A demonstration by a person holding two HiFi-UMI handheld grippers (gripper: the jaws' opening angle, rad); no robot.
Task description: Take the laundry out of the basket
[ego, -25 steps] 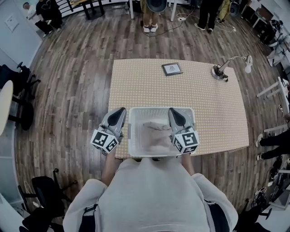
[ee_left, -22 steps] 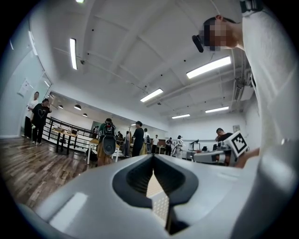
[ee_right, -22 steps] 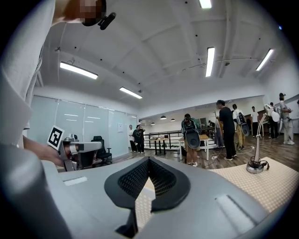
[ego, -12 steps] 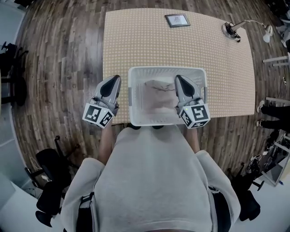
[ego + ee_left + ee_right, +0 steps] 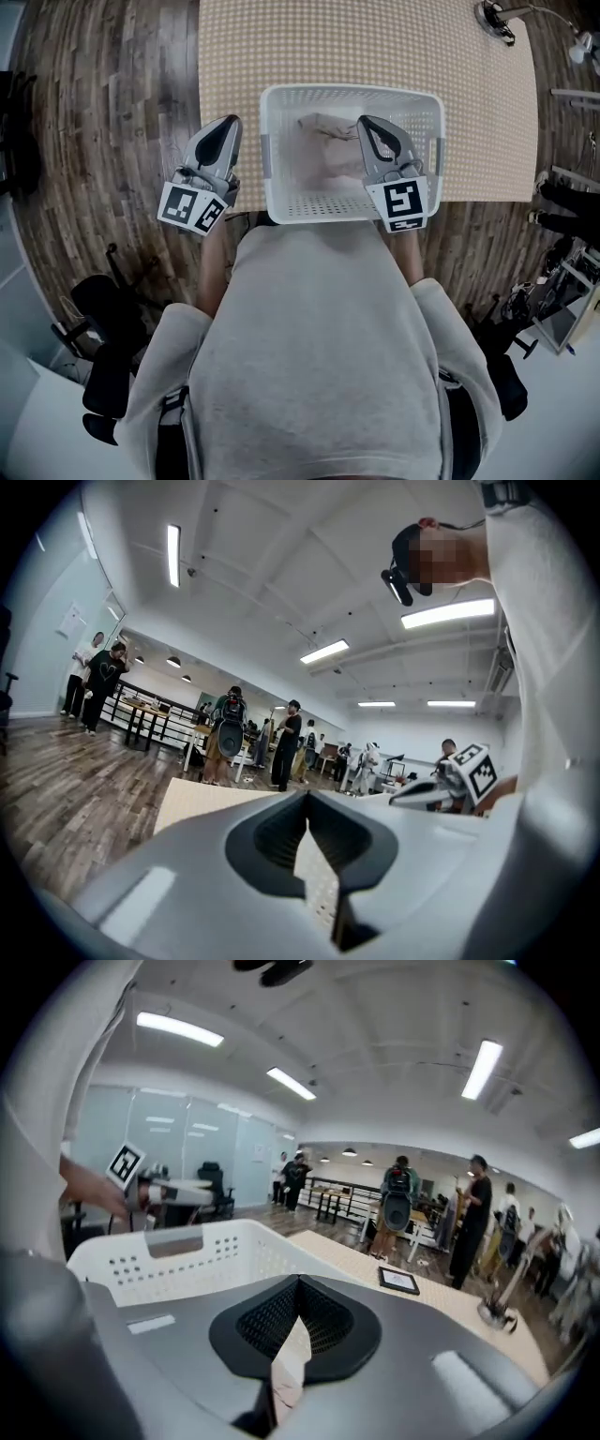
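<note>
Dotted tabletop (image 5: 375,37), white basket (image 5: 352,91) at near edge — pale laundry (image 5: 328,131) bunched toward far wall. Right gripper (image 5: 367,123) above basket, left gripper (image 5: 228,123) outside it; both pinched shut, empty. Open wide first, then grab a raised fold.

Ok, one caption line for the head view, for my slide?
Person's left tongs beside and right tongs over a white basket holding pale laundry on a dotted table.
</note>
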